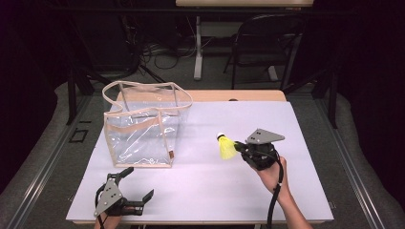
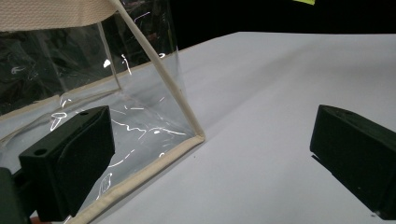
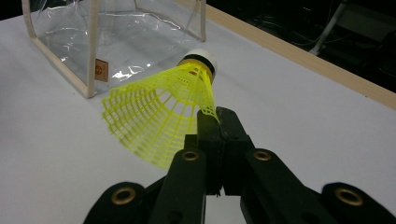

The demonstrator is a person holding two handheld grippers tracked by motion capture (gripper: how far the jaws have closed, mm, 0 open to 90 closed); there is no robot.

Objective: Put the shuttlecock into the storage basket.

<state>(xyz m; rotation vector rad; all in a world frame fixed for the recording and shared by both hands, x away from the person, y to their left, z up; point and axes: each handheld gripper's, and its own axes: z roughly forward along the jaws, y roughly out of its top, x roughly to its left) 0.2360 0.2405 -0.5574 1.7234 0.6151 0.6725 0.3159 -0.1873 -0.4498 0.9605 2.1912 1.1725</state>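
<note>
White desk [image 1: 200, 191] carries a clear bag [image 1: 143, 125]; right gripper [image 1: 242, 149], fingers clamped on a shuttlecock [image 1: 226, 147] held aloft, likely drops it inside next, while left gripper [image 1: 128, 187] waits, fingers apart.

Looks like a lab or recording studio setup, not anyone's home. The table [image 1: 267, 191] is covered with a plain white sheet and boxed in by black curtains [image 1: 377, 95] on both sides, so the whole place is dark except the lit work surface. Beyond the far edge there's a black folding chair [image 1: 267, 43], a white table leg [image 1: 197, 47] from another desk, and a mess of cables [image 1: 162, 52] lying on grey carpet [image 1: 215, 76]. Metal rails [image 1: 43, 171] run along the left and right edges of the table, like a camera rig frame.
</note>
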